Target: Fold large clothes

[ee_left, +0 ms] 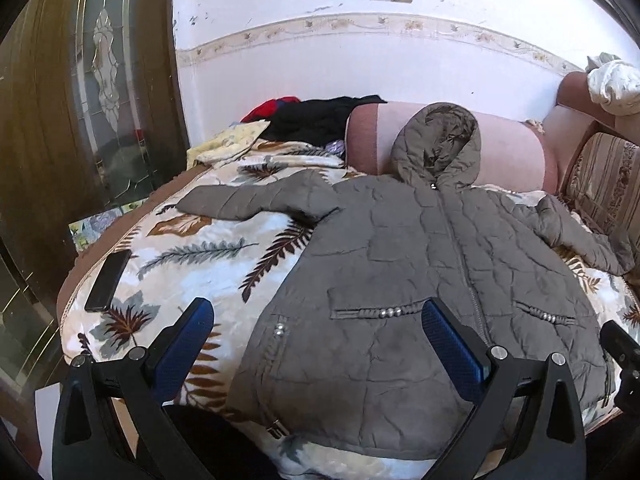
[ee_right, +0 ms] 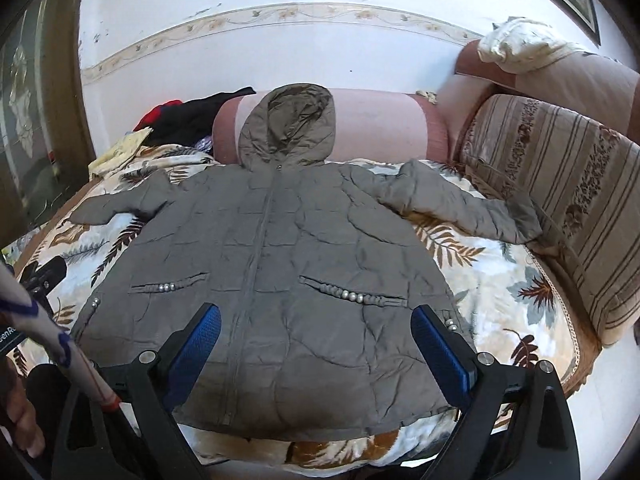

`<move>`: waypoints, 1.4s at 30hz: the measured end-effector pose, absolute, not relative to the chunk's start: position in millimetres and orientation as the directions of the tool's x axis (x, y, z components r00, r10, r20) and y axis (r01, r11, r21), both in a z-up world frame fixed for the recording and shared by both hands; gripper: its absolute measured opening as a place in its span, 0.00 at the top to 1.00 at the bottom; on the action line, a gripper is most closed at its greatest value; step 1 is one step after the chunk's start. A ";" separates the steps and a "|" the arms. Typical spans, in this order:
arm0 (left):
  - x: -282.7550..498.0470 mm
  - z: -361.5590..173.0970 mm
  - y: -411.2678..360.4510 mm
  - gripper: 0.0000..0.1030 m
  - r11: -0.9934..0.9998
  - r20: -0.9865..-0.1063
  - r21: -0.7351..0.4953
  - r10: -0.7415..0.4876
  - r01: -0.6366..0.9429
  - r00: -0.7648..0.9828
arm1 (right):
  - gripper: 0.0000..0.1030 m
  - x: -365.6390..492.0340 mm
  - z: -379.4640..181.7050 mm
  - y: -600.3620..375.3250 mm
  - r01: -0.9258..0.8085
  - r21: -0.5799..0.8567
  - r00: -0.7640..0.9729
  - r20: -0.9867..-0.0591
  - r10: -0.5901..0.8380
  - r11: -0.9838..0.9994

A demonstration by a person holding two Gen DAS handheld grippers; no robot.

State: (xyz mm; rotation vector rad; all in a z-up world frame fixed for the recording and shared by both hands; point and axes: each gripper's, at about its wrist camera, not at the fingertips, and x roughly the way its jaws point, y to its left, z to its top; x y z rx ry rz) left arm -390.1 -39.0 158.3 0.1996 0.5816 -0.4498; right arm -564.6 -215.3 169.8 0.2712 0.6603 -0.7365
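**One grey coat spread flat, both grippers wide above its hem**

One grey quilted coat lies front up on a leaf-print blanket that covers a sofa seat. Its zip is closed, its hood rests against a pink bolster, and both sleeves are stretched out sideways. Rows of pearly beads trim the two front pockets.

At the far left of the left wrist view stands a dark wooden door with a patterned glass panel. A black phone lies on the blanket near the seat's left edge, well apart from the coat. Behind it, in the back corner, sits a heap of clothes: yellow, red and black pieces piled together, touching the bolster's left end. No box, basket or other container shows in either view.

The left gripper hangs above the coat's lower left part with its blue-padded fingers spread wide; nothing is between them and they touch nothing. The right gripper hangs over the coat's lower middle, fingers equally wide and empty, the hem just below them.

To the right, a striped floral cushion leans along the sofa back, and the right sleeve's cuff reaches it. A white crumpled cloth sits on top of the sofa back.

At the left edge of the right wrist view, a few white letters show on a dark label, cut off and unreadable.
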 end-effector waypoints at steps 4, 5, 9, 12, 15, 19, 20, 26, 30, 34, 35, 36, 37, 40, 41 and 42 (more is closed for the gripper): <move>-386.0 156.4 -31.3 0.00 0.891 -0.580 0.048 -0.344 0.452 0.739 | 0.05 -554.9 169.5 -210.1 0.688 -0.015 0.551 -0.640 -0.536 0.726; -385.6 156.0 -30.3 0.00 0.892 -0.579 0.050 -0.341 0.450 0.741 | 0.05 -553.2 168.9 -208.8 0.684 -0.020 0.551 -0.641 -0.534 0.729; -384.0 154.4 -25.0 0.00 0.894 -0.580 0.048 -0.338 0.446 0.741 | 0.05 -550.3 167.5 -207.9 0.668 -0.025 0.554 -0.651 -0.519 0.744; -382.8 153.4 -23.7 0.00 0.894 -0.583 0.052 -0.335 0.445 0.740 | 0.05 -549.3 166.9 -206.2 0.666 -0.025 0.556 -0.650 -0.518 0.745; -381.4 151.6 -23.7 0.00 0.892 -0.589 0.048 -0.338 0.449 0.734 | 0.05 -547.3 164.3 -205.3 0.664 -0.032 0.549 -0.656 -0.517 0.747; -382.3 148.6 -26.8 0.00 0.887 -0.595 0.050 -0.343 0.459 0.727 | 0.05 -547.7 161.2 -206.2 0.665 -0.035 0.540 -0.668 -0.512 0.746; -382.6 148.5 -27.4 0.00 0.886 -0.595 0.052 -0.344 0.462 0.726 | 0.05 -549.9 160.1 -206.1 0.666 -0.037 0.539 -0.667 -0.514 0.745; -381.3 148.8 -25.2 0.00 0.886 -0.591 0.053 -0.344 0.461 0.729 | 0.05 -549.0 158.3 -207.1 0.660 -0.034 0.539 -0.675 -0.504 0.751; -380.5 147.5 -25.1 0.00 0.885 -0.598 0.051 -0.343 0.462 0.724 | 0.05 -548.4 157.6 -206.4 0.656 -0.037 0.538 -0.678 -0.501 0.754; -382.0 147.4 -25.8 0.00 0.883 -0.596 0.054 -0.345 0.466 0.725 | 0.05 -548.7 157.4 -207.5 0.657 -0.034 0.534 -0.684 -0.497 0.753; -382.1 147.4 -25.9 0.00 0.884 -0.595 0.054 -0.345 0.464 0.726 | 0.05 -549.4 157.1 -207.5 0.657 -0.033 0.534 -0.685 -0.496 0.753; -382.5 147.3 -26.1 0.00 0.884 -0.594 0.054 -0.345 0.464 0.726 | 0.05 -549.4 157.0 -207.5 0.657 -0.034 0.534 -0.685 -0.496 0.753; -382.5 147.2 -26.2 0.00 0.883 -0.595 0.054 -0.346 0.466 0.725 | 0.05 -550.2 156.7 -207.7 0.656 -0.035 0.534 -0.685 -0.496 0.754; -382.9 147.2 -26.3 0.00 0.884 -0.594 0.057 -0.343 0.463 0.728 | 0.05 -550.1 157.0 -207.4 0.655 -0.030 0.537 -0.684 -0.494 0.755; -383.2 147.2 -26.3 0.00 0.884 -0.595 0.057 -0.343 0.464 0.727 | 0.05 -550.9 156.5 -206.7 0.654 -0.032 0.537 -0.684 -0.494 0.755; -383.7 147.6 -26.4 0.00 0.884 -0.595 0.058 -0.342 0.463 0.728 | 0.05 -550.7 156.3 -205.8 0.653 -0.032 0.538 -0.684 -0.493 0.756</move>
